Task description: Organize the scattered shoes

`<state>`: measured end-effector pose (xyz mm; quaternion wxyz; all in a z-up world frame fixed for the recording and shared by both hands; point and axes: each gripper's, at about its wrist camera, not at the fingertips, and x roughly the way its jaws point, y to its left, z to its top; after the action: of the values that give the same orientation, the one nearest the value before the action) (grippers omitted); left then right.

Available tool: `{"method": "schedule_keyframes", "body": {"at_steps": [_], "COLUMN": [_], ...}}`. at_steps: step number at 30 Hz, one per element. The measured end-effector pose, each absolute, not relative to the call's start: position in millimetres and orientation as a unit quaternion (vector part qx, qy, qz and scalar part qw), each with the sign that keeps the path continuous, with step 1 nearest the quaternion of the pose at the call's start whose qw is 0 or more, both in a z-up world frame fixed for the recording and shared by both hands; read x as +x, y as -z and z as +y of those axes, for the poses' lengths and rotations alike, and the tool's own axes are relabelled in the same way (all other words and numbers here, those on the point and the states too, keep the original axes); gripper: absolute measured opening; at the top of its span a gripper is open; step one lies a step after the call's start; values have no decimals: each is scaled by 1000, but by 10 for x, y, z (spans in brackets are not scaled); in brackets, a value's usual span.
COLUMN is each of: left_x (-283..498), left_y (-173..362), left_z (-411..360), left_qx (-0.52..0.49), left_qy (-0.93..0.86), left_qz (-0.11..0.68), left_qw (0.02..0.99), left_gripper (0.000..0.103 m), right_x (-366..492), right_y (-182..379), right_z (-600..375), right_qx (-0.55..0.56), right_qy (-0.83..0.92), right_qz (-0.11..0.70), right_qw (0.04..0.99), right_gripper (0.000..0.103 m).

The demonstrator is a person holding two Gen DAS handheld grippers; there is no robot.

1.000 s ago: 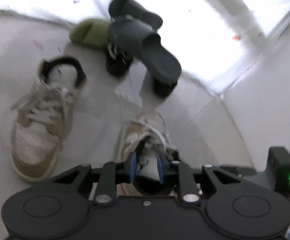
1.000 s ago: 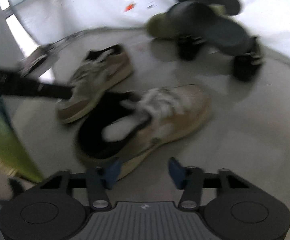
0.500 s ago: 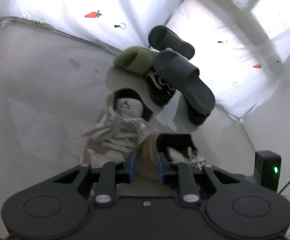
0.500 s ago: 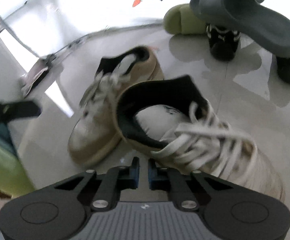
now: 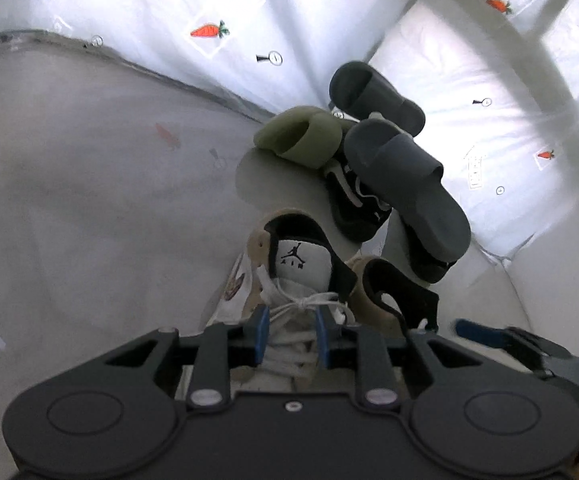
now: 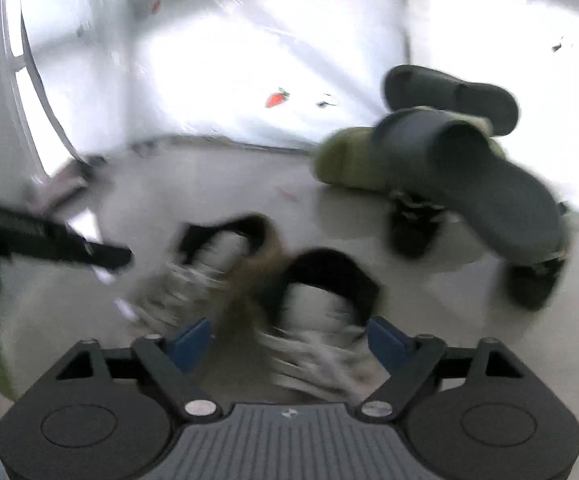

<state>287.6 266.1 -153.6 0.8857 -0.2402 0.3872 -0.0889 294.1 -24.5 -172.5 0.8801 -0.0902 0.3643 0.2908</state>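
On my left feed, the left claw point(image 5: 288, 339) sits low over the near sneaker point(image 5: 289, 276), its blue pads narrowed onto the white laces and tongue area; I read it as gripping the shoe there. That sneaker is tan and white with a black collar, heel pointing away from me, standing on the pale floor point(image 5: 89, 208). Just beside it on the right is the second sneaker point(image 5: 393, 292) of the same colours, the two touching or nearly so. Beyond them lies a heap: an olive slipper point(image 5: 299, 136), a black shoe point(image 5: 355, 204) under a dark grey slide point(image 5: 405, 184), and another dark slide point(image 5: 373, 96) farthest back against the white sheet with carrot prints point(image 5: 209, 31). At the far right edge a blue pad of the other tool pokes into view.

On my right feed, heavily blurred, the right claw point(image 6: 289, 340) stands wide, its pads apart on either side of the right-hand sneaker point(image 6: 325, 312) without pinching it. The left-hand sneaker point(image 6: 209, 264) lies beside it, and the left tool's dark finger reaches in from the left edge.
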Motion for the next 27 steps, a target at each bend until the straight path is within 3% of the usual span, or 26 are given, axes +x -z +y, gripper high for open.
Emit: {"method": "schedule_keyframes", "body": {"at_steps": [7,13,18,23,25,26,27], "left_x": [2925,2762,2732,2708,2715,2727,2741], "left_y": [1540,1564,1552,1523,1543,1558,1573], "left_z": [2543,2781,2816,2813,2828,2839,2849], "left_qx": [-205,-245,-251,-242,-247,-251,-255], "left_qy": [103,60,57,56,55,55,55], "left_qz": [392,380,374,370,373,375,377], "left_qw": [891,890,891,895,893,891,889], "left_gripper": [24,25,24,24,25,24,24], "right_x": [3338,3455,3493,3536,3554,3550,3541], "right_y": [2156,2162,2085,2018,2069,2118,2155], "right_z": [-213,294,449,97,63,90,92], "right_qx": [-16,-27,-13,80,74,59,67], "right_qy": [-268,-229,-262,-306,-315,-320,-326], "right_qz": [430,452,476,454,463,471,466], "right_qw": [862,862,839,833,825,820,820], "right_gripper": [87,83,86,85,82,74,73]}}
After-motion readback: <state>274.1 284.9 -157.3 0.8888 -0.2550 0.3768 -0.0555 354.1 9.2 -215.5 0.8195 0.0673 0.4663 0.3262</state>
